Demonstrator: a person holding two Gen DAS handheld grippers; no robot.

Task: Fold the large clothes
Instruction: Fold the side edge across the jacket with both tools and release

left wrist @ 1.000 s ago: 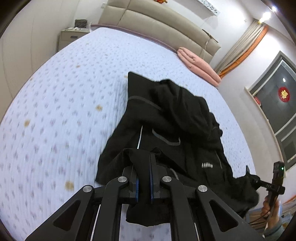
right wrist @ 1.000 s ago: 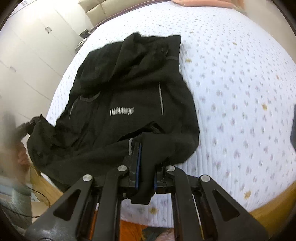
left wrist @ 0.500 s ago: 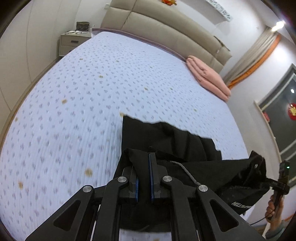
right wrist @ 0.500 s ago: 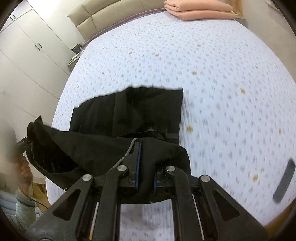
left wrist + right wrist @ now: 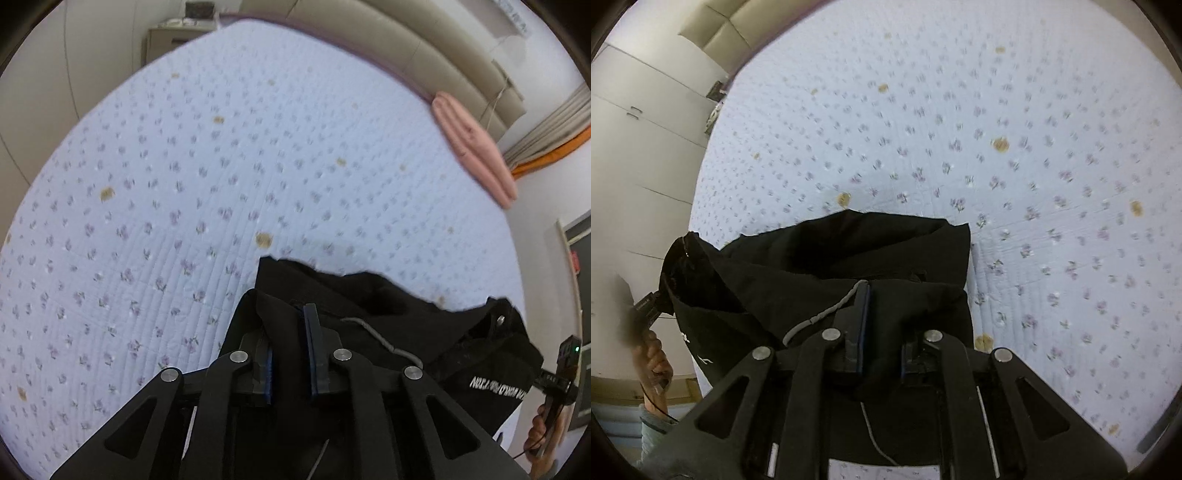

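1. Jacket [image 5: 369,325] cloth sits between the left gripper [image 5: 291,332] jaws, which are opening; the pads look parted, so the hold is slackening.
2. Right gripper [image 5: 882,314] is clamped on another black fold of the jacket [image 5: 849,258].
3. Outward, the garment hangs bunched between both grippers at the near edge of the bed [image 5: 184,184], its far hem lying on the quilt.
4. To do this step well, I judge both held edges should be laid down level and square on the lower layer before letting go, keeping the cloth taut so no creases set.
5. White lettering [image 5: 495,387] shows on the right panel, upside down; only "WORLD" seems legible.
6. Far right lies a folded pink blanket [image 5: 472,147].
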